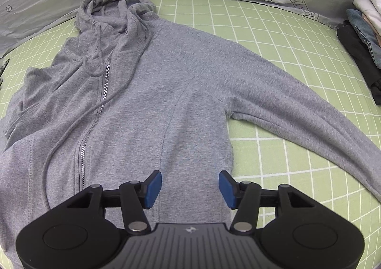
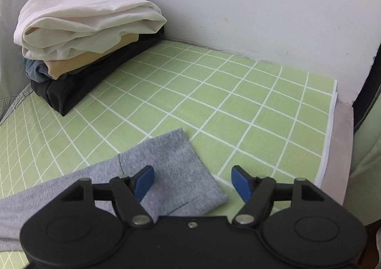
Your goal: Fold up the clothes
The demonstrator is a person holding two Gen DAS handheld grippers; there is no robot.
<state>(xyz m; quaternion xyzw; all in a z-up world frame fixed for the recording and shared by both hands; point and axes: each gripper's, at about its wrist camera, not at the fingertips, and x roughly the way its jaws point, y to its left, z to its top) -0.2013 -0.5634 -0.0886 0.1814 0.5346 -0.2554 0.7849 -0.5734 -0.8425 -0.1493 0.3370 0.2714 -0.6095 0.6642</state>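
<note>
My right hand-held gripper (image 2: 191, 182), released, hangs over the hoodie (image 1: 147, 102) sleeve's cuff (image 2: 181, 173), sleeve running toward the bed's (image 2: 238, 102) right edge.

Support surface: a flat bed or table covered by a light green sheet (image 1: 273, 38) printed with a white grid; its white-edged border shows at the right of the right wrist view, over a pale base. Item one: a grey zip hoodie (image 1: 147, 92) spread flat, front up, hood toward the upper left of the left wrist frame, zipper closed, drawcords trailing down the chest, one sleeve (image 2: 176, 173) stretched toward the right edge, its cuff lying flat on the grid. Item two: a stack of folded clothes (image 2: 83, 38) in the far corner, black at the bottom, then denim blue, tan, white on top.
</note>
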